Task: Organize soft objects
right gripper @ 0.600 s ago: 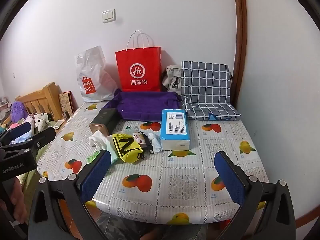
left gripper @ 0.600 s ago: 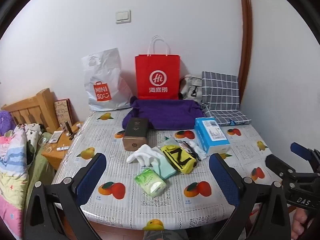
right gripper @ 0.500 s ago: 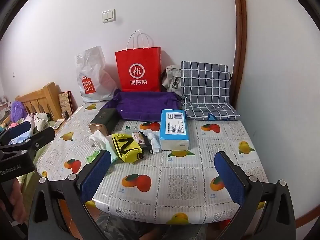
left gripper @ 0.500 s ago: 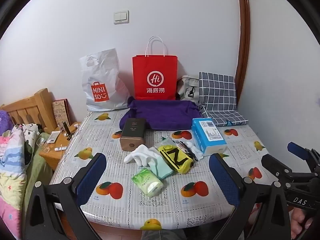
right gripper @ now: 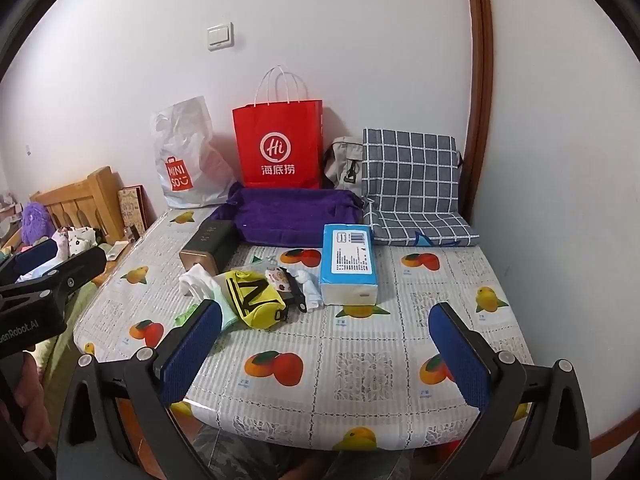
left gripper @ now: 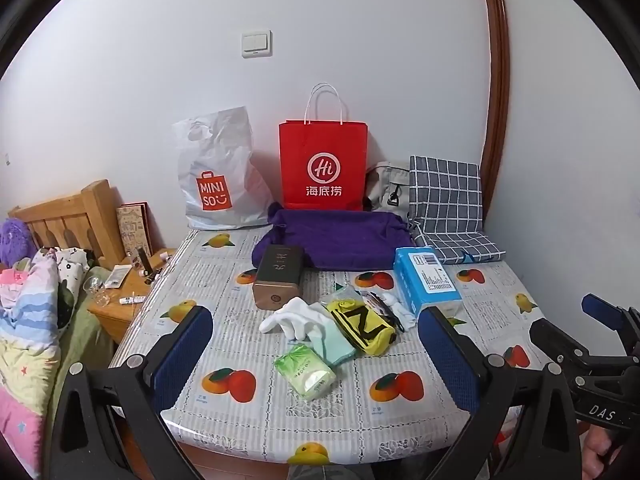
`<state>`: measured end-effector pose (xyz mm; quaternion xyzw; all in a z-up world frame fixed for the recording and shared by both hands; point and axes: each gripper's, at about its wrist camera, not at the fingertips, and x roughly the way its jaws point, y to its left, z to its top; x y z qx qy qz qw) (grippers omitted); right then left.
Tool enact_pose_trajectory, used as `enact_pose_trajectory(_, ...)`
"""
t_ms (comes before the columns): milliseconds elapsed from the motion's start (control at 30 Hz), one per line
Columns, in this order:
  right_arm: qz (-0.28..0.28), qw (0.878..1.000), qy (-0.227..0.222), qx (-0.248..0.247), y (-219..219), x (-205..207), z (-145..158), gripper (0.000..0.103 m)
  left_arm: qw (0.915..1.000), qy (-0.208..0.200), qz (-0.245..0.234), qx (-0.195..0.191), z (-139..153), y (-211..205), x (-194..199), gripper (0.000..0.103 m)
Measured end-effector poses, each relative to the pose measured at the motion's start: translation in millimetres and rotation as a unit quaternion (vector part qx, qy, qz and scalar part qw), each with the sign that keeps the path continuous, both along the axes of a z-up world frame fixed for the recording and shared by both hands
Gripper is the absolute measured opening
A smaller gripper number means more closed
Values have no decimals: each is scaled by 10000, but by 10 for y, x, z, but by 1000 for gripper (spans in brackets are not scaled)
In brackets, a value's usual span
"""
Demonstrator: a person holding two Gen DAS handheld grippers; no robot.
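A heap of soft items lies mid-table: a white glove [left gripper: 295, 319], a mint cloth [left gripper: 334, 345], a yellow pouch with a black N [left gripper: 364, 325] [right gripper: 256, 298], a green tissue pack [left gripper: 305, 371] and small white socks [left gripper: 398, 307] [right gripper: 310, 288]. A blue tissue pack [left gripper: 426, 280] [right gripper: 349, 265] lies to their right. A purple fabric bag [left gripper: 340, 240] [right gripper: 288, 216] sits behind. My left gripper [left gripper: 316, 350] hangs open above the near table edge, nothing between its pads. My right gripper [right gripper: 326, 344] is open too, over the front right of the table.
A brown box [left gripper: 278, 276] lies left of the heap. A red paper bag [left gripper: 323, 168], a white plastic bag [left gripper: 218, 176] and a checked grey cushion [left gripper: 448, 204] stand along the back wall. A bed [left gripper: 28, 320] and a wooden nightstand [left gripper: 120, 296] are to the left.
Both views have shifted slightly, the left one drawing back and up a little from the table. Nothing on the table has moved. Both grippers stay open.
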<state>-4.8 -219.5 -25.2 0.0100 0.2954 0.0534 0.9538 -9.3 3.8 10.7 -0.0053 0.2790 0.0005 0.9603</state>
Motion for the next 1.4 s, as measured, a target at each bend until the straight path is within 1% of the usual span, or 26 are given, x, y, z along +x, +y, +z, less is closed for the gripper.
enact_pose_trajectory(400,33,9999,-96,-23,39,-35,15,102,9999,-31,97,54,36,38,-6,103)
enact_pose_trajectory(1400,67,9998,-179,-6,97,-98,35,102,9999,-56,104,88,79,41,-7,103)
